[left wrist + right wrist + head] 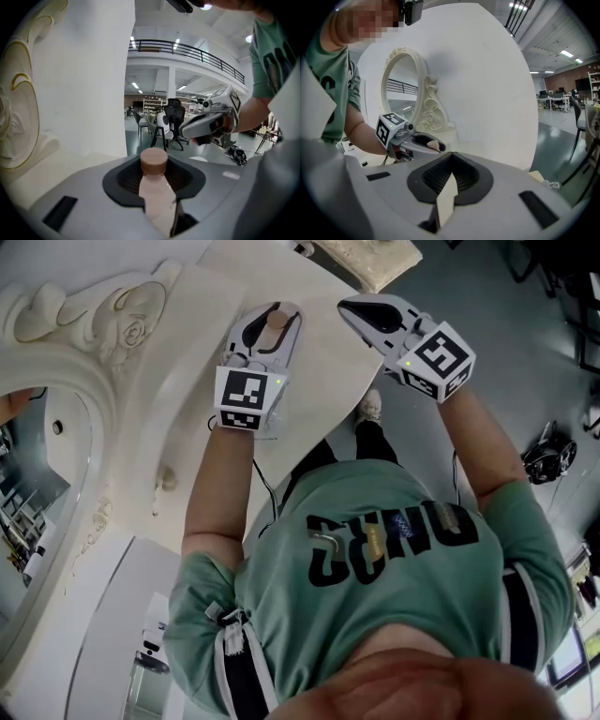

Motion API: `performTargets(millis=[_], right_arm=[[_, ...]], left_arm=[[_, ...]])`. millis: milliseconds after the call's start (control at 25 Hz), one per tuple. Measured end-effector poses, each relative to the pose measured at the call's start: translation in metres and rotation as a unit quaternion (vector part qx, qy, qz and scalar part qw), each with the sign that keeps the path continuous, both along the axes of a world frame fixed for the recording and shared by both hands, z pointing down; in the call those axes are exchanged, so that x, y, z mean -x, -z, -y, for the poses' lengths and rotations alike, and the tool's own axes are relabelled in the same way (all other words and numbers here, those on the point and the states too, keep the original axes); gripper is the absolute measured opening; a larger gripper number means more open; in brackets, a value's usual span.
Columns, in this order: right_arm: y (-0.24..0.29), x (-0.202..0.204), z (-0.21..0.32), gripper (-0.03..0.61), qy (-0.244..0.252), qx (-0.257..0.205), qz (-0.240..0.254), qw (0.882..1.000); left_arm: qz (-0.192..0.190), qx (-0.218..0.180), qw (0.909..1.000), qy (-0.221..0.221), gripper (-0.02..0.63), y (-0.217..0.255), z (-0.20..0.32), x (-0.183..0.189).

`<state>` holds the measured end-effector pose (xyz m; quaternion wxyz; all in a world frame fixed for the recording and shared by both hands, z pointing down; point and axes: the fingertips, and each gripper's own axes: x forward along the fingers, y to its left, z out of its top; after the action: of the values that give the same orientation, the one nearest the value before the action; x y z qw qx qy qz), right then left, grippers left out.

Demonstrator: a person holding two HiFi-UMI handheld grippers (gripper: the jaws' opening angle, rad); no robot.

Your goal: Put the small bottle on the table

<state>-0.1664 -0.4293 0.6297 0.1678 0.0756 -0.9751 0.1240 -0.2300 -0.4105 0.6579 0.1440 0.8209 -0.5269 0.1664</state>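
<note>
A small pale bottle (157, 194) with a brown cap stands upright between the jaws of my left gripper (269, 326), which is shut on it. In the head view its cap (275, 321) shows over the cream table top (323, 371), high above it as far as I can tell. My right gripper (361, 310) hovers just to the right, jaws together with nothing between them. The right gripper view shows the left gripper (423, 144) with the bottle (433, 145) in front of the mirror. From the left gripper view, the right gripper (206, 124) hangs in mid-air.
An ornate cream mirror frame (89, 320) rises at the table's left and back. A cushion (370, 259) lies beyond the table's far edge. On the grey floor are the person's shoe (370, 407) and a black object (548, 456). Office chairs (166, 122) stand farther off.
</note>
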Motion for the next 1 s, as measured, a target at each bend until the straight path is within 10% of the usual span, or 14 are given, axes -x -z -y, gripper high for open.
performTargets(millis=[1000], right_arm=[[-0.018, 0.002, -0.010, -0.006, -0.004, 0.010, -0.001, 1.000]], left_arm=[[0.014, -0.036, 0.9992, 0.003, 0.135, -0.026, 0.016, -0.003]])
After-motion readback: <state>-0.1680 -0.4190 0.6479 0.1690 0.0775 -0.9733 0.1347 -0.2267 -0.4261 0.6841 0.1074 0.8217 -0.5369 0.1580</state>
